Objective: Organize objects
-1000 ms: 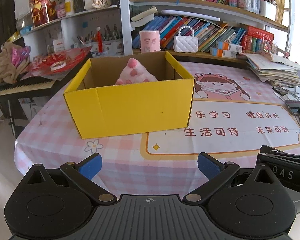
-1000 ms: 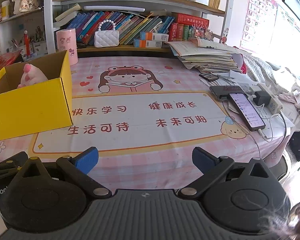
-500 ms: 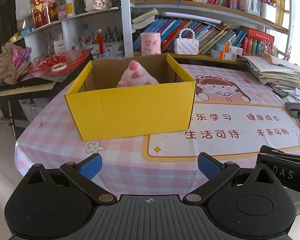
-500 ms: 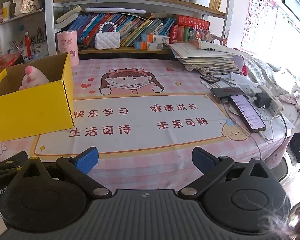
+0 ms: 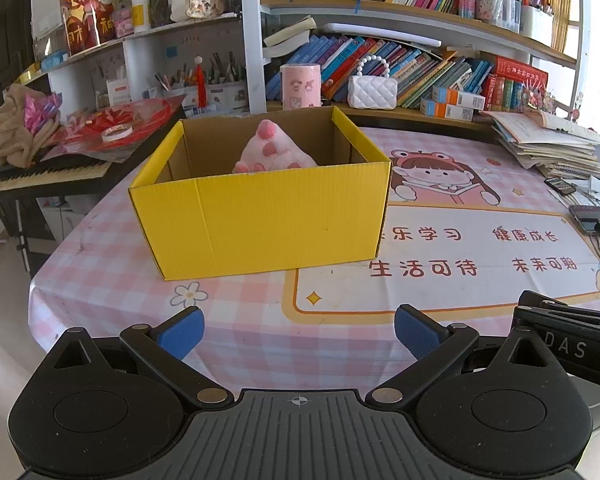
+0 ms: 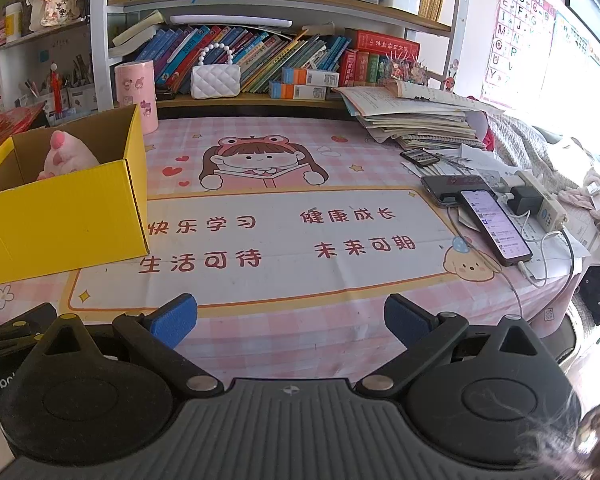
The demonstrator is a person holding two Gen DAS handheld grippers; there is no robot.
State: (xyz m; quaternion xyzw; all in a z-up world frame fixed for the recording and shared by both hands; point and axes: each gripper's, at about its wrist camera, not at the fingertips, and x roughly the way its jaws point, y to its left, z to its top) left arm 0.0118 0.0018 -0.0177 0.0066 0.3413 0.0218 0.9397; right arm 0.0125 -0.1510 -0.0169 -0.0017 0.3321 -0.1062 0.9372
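Place: child's study room at home
Evidence: crowded bookshelves (image 5: 380, 52), cartoon tablecloth (image 6: 284, 240), alphabet poster (image 6: 520, 28), piano keyboard (image 5: 40, 170)

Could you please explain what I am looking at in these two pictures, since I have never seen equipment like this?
There is no robot here: a person holds a two-finger gripper in each hand, and each gripper carries a wide-angle camera looking forward along its fingers. One picture is from the left gripper, the other from the right gripper. The black shapes with blue pads at the bottom are the fingers. Both grippers are open and hold nothing.

They face a table with a pink checked cloth. On it stands an open yellow box with a pink plush toy inside. On the table's right side lie a stack of papers and a phone with its screen lit. Bookshelves stand behind.
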